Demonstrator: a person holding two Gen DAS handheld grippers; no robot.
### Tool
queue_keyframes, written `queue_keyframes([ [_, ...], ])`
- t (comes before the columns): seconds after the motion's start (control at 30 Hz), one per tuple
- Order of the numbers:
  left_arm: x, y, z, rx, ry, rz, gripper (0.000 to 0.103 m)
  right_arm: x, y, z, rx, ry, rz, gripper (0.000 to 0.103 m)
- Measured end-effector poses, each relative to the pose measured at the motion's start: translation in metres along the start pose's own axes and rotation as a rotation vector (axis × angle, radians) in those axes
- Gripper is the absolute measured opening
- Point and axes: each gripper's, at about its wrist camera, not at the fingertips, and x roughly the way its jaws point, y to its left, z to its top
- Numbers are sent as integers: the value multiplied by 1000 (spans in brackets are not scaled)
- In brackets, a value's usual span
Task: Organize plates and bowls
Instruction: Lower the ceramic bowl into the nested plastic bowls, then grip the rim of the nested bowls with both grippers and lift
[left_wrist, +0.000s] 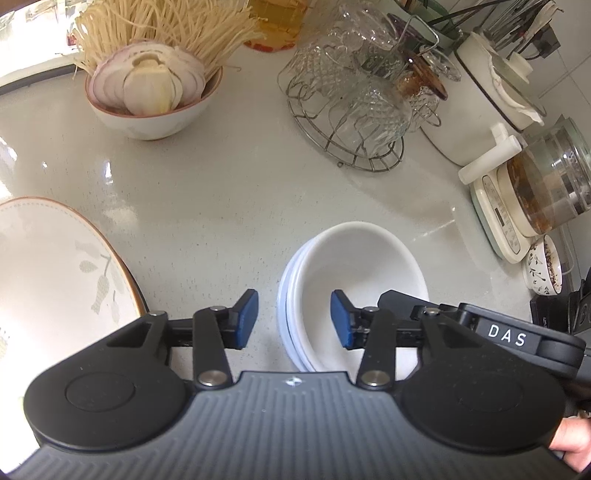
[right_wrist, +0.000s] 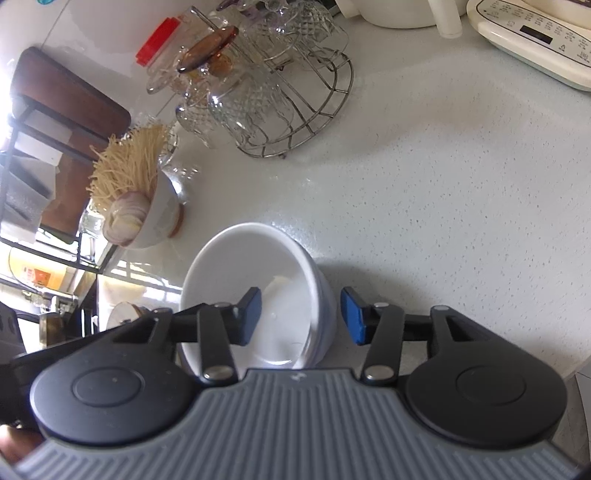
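Between the blue pads of both claws sits a stack of white bowls (left_wrist: 354, 295), nested and glossy, resting on a pale speckled worktop (left_wrist: 221, 192). The left claw (left_wrist: 293, 319) straddles the stack's near-left rim, one pad outside the wall and the other over the hollow, jaws apart with no pad seen pressing on ceramic. The right claw (right_wrist: 301, 315) mirrors it on the opposite rim, its left pad inside the bowl and its right pad outside the wall, jaws likewise apart and a visible gap on the outer side. Neither claw appears nearer than the other; each has a rim wall directly between its pads, so the coming move looks to turn on closing squarely across that thin wall. Round bowls offer no long axis, only a curved, smooth, probably slippery lip.

Left of the left claw lies a wide plate (left_wrist: 55, 266) with a brown edge and a grey leaf pattern. Farther ahead stands a patterned bowl (left_wrist: 151, 107) holding a halved onion and a sheaf of pale, thin strands. Ahead and right, a wire rack (left_wrist: 351, 122) carries cut-glass cups. Beyond that stand a white pot (left_wrist: 476, 110) and a glass kettle (left_wrist: 546, 184) on a cream base.
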Motion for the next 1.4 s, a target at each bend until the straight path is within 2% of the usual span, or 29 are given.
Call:
queue_keyframes([
  [0.13, 4, 1, 1, 0, 8, 9, 38, 5, -1, -2, -4, 18, -5, 37],
  [0.27, 8, 3, 1, -6, 16, 9, 21, 7, -2, -2, -13, 17, -10, 35],
  [0.4, 12, 5, 1, -9, 24, 1, 17, 10, -3, -2, -13, 15, -13, 33],
  [0.77, 21, 6, 2, -6, 45, -18, 18, 18, -7, -3, 6, 22, -34, 23],
  [1.4, 9, 6, 3, 40, 36, -48, 18, 3, 2, -7, -8, -10, -42, 22],
])
